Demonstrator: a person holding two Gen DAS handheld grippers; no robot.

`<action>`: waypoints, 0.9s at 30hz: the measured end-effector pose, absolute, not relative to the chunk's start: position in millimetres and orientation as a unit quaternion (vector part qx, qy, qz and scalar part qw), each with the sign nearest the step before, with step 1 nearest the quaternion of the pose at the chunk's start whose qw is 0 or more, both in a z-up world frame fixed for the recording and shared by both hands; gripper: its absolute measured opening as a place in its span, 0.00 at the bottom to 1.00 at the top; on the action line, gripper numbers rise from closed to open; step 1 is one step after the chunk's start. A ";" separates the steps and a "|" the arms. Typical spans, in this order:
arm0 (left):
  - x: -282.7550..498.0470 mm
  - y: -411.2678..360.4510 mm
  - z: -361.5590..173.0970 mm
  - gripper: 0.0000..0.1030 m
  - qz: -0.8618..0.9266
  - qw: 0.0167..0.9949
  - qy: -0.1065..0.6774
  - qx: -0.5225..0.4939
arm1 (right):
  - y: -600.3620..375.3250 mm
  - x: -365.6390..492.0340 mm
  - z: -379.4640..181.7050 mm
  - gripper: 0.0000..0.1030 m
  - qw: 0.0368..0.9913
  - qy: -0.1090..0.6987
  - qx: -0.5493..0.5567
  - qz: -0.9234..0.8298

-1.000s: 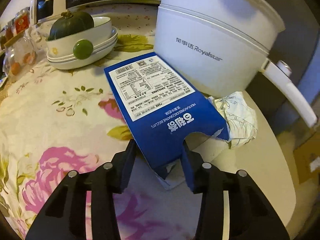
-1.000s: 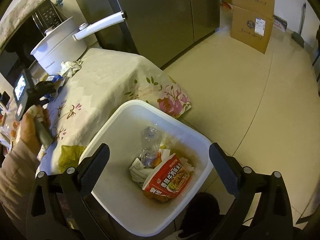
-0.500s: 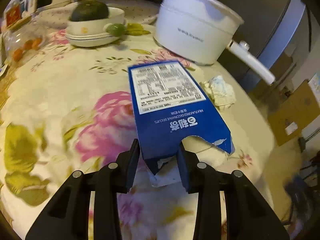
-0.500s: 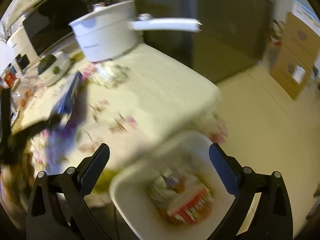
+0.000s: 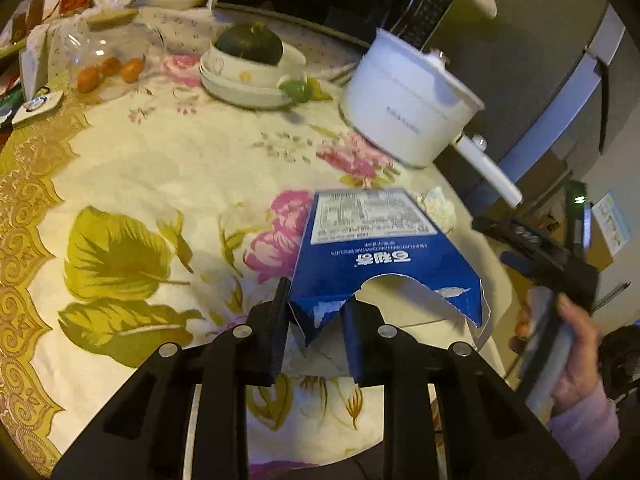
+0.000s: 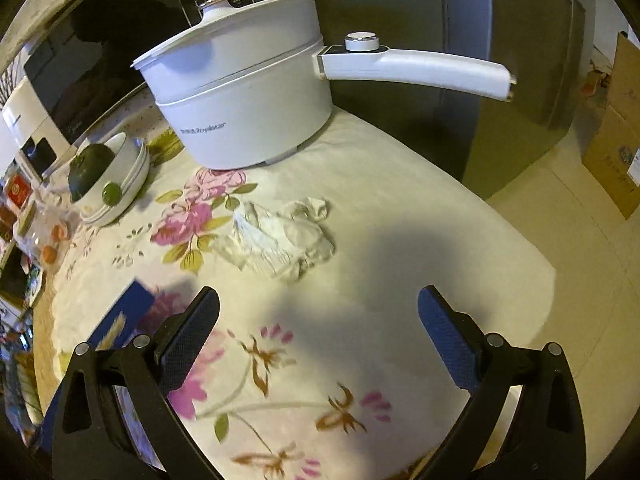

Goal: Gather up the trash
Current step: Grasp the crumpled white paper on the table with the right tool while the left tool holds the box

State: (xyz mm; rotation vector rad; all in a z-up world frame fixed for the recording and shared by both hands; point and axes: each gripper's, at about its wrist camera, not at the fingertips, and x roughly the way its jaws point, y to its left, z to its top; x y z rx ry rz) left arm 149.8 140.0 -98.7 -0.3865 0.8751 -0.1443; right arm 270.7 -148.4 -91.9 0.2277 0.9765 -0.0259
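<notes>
Trash on the flowered surface is of two kinds: a torn blue box and a crumpled white tissue. The box is pinched at its torn near end by the left gripper, whose jaws are closing on it; the box is tilted up off the cloth, its printed label facing up. In the right wrist view a blurred blue corner of it is seen at the left. The tissue lies loose on the cloth just in front of the white pot, apart from the box. The right gripper is held above the surface, short of the tissue, its jaws spread wide with nothing between them. A bowl with a dark squash in it stands left of the pot.
</notes>
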 end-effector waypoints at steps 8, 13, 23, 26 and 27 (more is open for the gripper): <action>143.4 154.3 -68.2 0.21 -0.082 0.904 0.362 -0.214 | -132.2 298.8 -101.6 0.93 0.876 0.475 0.087 -0.002; 143.1 163.3 -59.8 0.21 -0.082 0.907 0.346 -0.225 | -128.4 314.6 -114.3 0.93 0.866 0.490 0.097 0.000; 148.6 174.7 -64.9 0.21 -0.079 0.897 0.356 -0.249 | -126.6 328.5 -132.6 0.69 0.853 0.508 0.117 0.001; 150.3 171.5 -65.5 0.21 -0.078 0.898 0.358 -0.244 | -125.3 329.8 -135.9 0.46 0.849 0.515 0.117 0.004; 150.8 171.5 -66.1 0.21 -0.077 0.897 0.359 -0.244 | -125.2 328.2 -135.1 0.43 0.851 0.512 0.119 0.007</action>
